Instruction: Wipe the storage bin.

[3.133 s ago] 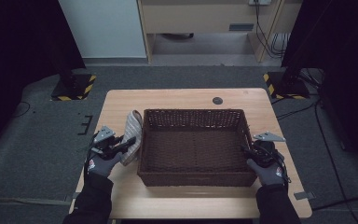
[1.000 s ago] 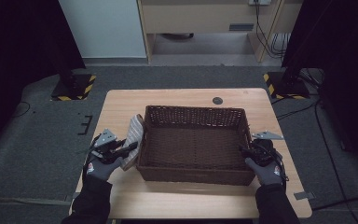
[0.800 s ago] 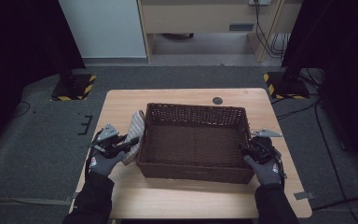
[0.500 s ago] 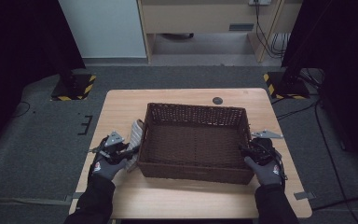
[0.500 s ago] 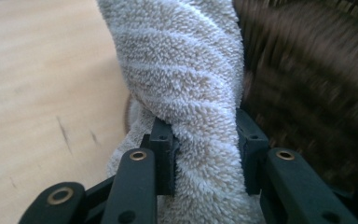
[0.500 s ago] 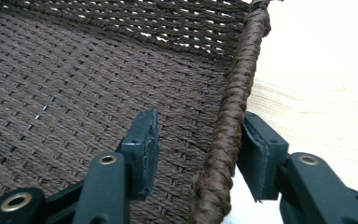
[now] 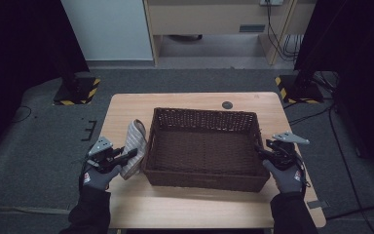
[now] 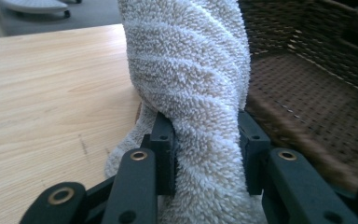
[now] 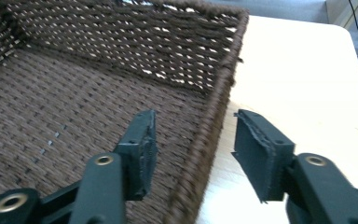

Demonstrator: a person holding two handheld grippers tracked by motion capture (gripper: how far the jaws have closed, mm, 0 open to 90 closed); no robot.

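Left gripper (image 8: 205, 154): jaws clamped tight on the towel, both pads sunk into the pile; it sits at about 8 o'clock on the table.
Towel (image 8: 191, 88): pale, ribbed terry, standing up out of the jaws; in the high view it (image 7: 134, 153) lies at 9 o'clock of the basket, just beside the wall, on the tabletop and not inside.
Basket (image 7: 204, 146): dark brown wicker, rectangular, in the middle of the table (image 7: 126, 112).
Right gripper (image 9: 193, 149): at 4 o'clock, jaws about half open and just been closing slightly, straddling the basket's right rim (image 9: 214, 126), one pad inside, one outside; neither presses the wicker.
Hands: gloved, one on each gripper, sleeves dark.
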